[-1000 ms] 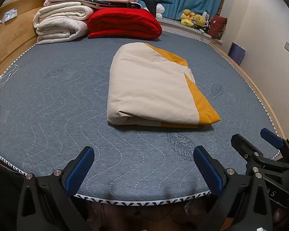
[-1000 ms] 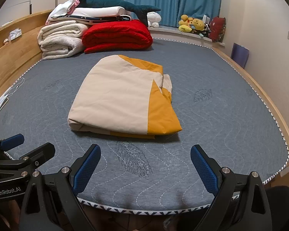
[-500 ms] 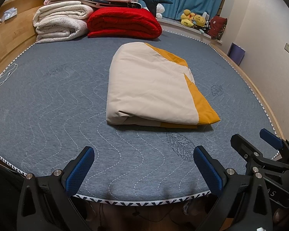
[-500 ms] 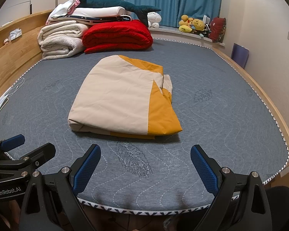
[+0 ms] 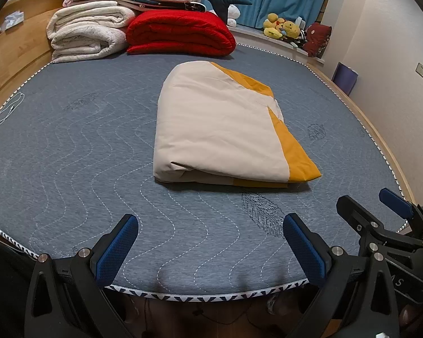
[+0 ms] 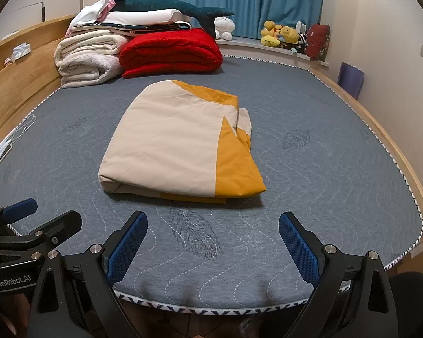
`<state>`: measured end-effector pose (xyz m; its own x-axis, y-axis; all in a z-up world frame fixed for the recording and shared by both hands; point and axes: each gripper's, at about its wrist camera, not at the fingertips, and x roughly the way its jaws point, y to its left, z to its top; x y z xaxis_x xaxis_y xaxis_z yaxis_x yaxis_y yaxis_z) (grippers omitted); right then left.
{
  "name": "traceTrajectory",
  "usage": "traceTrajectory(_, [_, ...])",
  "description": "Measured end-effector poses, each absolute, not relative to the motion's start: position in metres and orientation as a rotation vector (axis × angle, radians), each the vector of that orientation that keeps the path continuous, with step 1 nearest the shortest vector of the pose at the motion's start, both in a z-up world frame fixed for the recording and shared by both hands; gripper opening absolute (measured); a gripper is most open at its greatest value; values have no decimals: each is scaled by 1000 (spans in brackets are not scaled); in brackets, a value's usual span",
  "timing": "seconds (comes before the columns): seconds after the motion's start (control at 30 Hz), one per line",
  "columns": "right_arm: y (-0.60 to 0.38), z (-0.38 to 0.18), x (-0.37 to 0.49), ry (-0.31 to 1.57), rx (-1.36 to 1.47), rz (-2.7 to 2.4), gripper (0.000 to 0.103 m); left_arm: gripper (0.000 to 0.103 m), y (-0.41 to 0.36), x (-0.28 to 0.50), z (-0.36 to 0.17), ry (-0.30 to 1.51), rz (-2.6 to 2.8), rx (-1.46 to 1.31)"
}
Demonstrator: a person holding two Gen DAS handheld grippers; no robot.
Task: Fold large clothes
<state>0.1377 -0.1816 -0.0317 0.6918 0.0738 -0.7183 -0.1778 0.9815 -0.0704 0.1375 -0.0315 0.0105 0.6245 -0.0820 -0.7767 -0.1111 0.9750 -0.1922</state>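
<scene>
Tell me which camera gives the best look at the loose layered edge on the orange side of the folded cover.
The right wrist view. There the folded cover shows its orange side nearly head-on, with the bunched cream and orange layers visible. The left wrist view sees the cover more from its cream side, so the orange shows only as a narrow strip.

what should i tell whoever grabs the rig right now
Left gripper: open, empty, over the near edge of the mattress.
Right gripper: open, empty, beside it.
The cream and orange quilt lies folded into a compact bundle mid-mattress, touched by neither gripper.
Done: the folding looks complete.
Left: perhaps tidy the loose layers on its right side, or move it to the folded stack at the far end.
</scene>
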Motion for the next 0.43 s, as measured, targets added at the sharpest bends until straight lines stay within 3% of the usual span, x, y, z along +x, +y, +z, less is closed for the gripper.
traceTrajectory(0.43, [-182, -32, 138, 795, -139, 142, 94, 102, -31, 138, 10, 901, 14, -234])
